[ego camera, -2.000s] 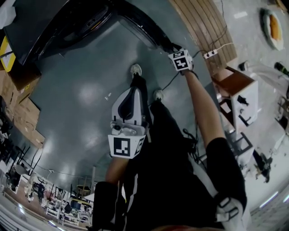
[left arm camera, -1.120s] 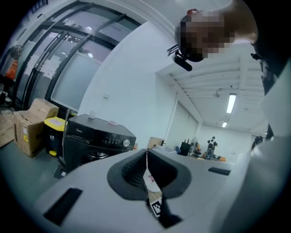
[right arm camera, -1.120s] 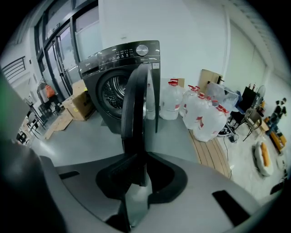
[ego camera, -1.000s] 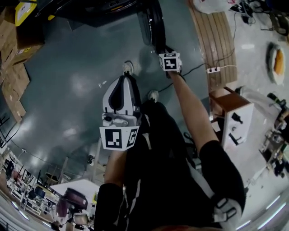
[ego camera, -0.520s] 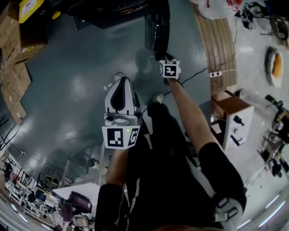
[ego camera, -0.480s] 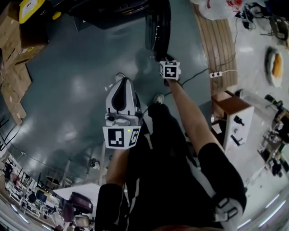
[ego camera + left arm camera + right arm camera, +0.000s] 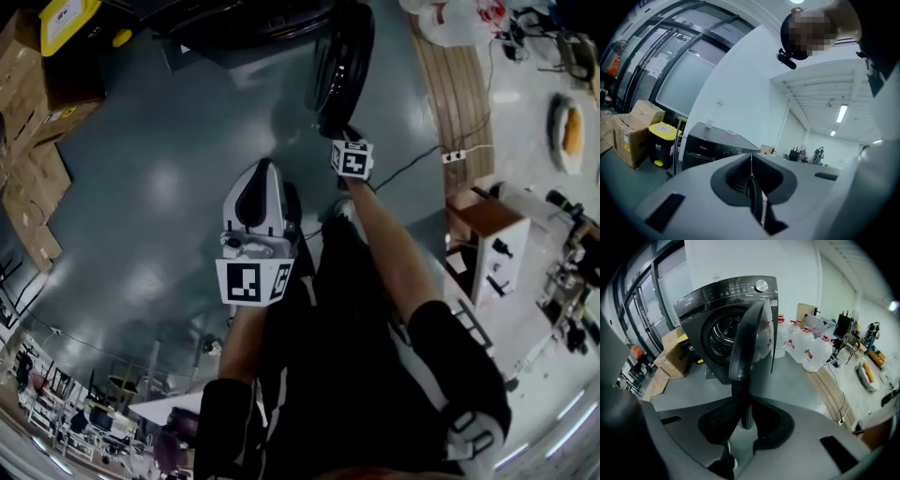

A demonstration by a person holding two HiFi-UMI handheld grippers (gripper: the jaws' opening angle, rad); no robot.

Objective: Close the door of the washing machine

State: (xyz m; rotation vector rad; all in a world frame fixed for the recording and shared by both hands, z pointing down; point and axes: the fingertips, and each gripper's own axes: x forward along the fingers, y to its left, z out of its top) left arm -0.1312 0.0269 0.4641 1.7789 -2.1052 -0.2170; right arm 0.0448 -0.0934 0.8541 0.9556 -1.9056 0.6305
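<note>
The dark washing machine (image 7: 723,301) stands with its round door (image 7: 751,341) swung out, and the drum opening (image 7: 723,336) shows behind it. In the head view the door (image 7: 343,58) is seen edge-on at the top. My right gripper (image 7: 743,412) points steeply down at the door's lower rim. Its pads lie on the rim while the jaws are opening. From above, the right gripper (image 7: 336,128) sits just below the door. My left gripper (image 7: 262,169) hangs over the floor in front of the person, shut with nothing in it. The fingers of the left gripper (image 7: 751,180) meet in a line.
Cardboard boxes (image 7: 36,178) and a yellow bin (image 7: 64,19) stand left of the machine. Several water jugs (image 7: 812,351) sit to its right. Wooden boards (image 7: 459,80), a power strip (image 7: 457,155) and a small cabinet (image 7: 492,239) lie to the right. The person's shoe (image 7: 343,208) is on the grey floor.
The door has swung round with the right gripper on its rim. The person has stepped closer to the machine. The left gripper came along, still shut.
</note>
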